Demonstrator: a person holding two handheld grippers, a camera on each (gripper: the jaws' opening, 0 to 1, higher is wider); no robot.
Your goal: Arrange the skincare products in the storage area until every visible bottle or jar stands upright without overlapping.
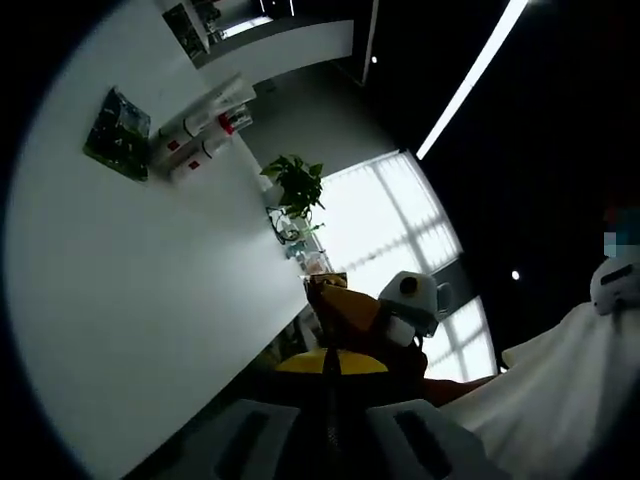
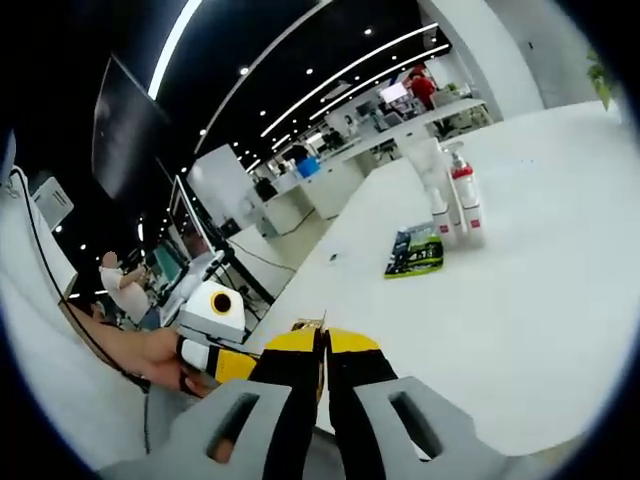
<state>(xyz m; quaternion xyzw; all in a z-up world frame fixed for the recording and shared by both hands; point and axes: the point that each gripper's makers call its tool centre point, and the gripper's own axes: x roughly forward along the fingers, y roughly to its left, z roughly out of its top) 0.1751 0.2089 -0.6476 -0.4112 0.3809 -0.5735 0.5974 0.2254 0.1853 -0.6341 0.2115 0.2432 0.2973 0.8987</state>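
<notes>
right gripper view has the right claw (image 2: 322,372) at the bottom centre, its yellow-tipped jaws drawn together with only a slit between them and nothing in it. the bottles (image 2: 458,205) stand in the upper right of the frame, a tight cluster of white ones with red caps and red labels, upright as far as i can tell, long axes running up the picture. just lower left of them a flat green packet (image 2: 414,253) lies on the white desk (image 2: 540,300). the cluster sits well ahead of the claw and off to its right, with bare desk between. at the lower left the left claw (image 2: 222,312) shows with a hand (image 2: 150,355) on it.

left gripper view is rolled hard, so the desk (image 1: 130,300) fills the left side like a wall. there the bottles (image 1: 205,130) appear in the upper left, long axes slanting across the frame, the packet (image 1: 118,133) just beside them. the left claw (image 1: 330,375) sits at the bottom centre, jaws nearly closed and empty, pointing past the desk edge toward a potted plant (image 1: 296,190) and bright windows (image 1: 400,220). the right claw (image 1: 412,305) shows at centre right.

i'd judge neither claw near; the right one at least faces the bottles, so the reach looks like its job, opening first.
</notes>
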